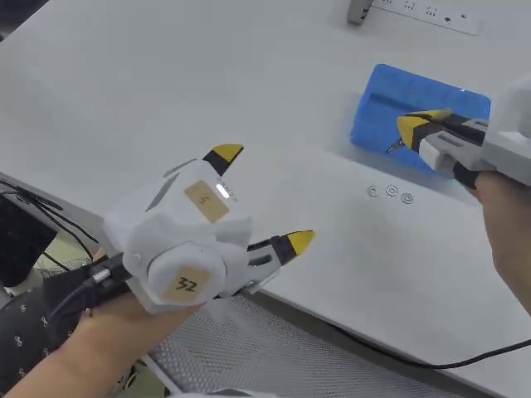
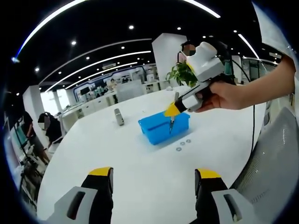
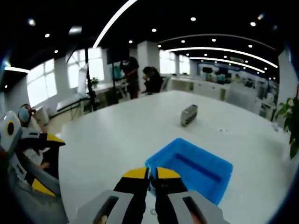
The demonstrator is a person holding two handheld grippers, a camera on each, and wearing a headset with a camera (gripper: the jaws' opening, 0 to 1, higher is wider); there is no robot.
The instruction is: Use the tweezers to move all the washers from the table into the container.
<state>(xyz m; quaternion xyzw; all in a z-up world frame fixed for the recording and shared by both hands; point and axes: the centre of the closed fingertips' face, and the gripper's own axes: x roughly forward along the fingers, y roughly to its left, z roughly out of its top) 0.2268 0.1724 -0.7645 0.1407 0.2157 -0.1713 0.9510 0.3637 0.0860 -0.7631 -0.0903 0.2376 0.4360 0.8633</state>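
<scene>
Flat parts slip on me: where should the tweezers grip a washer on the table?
Probably its rim: one tweezers tip through the hole, one outside, coming straight down, since the washer lies flat on the table with no side exposed.

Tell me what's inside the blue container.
The blue container shows a bare blue floor. Its near corner is covered by the right tongs and cannot be checked. Three washers lie outside it on the table.

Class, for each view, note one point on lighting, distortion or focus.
Head view: even light, faint shadows on the table, washers tiny. Left gripper view: fisheye bends ceiling light strips into arcs. Right gripper view: right gripper blurred up close, blue container soft.
</scene>
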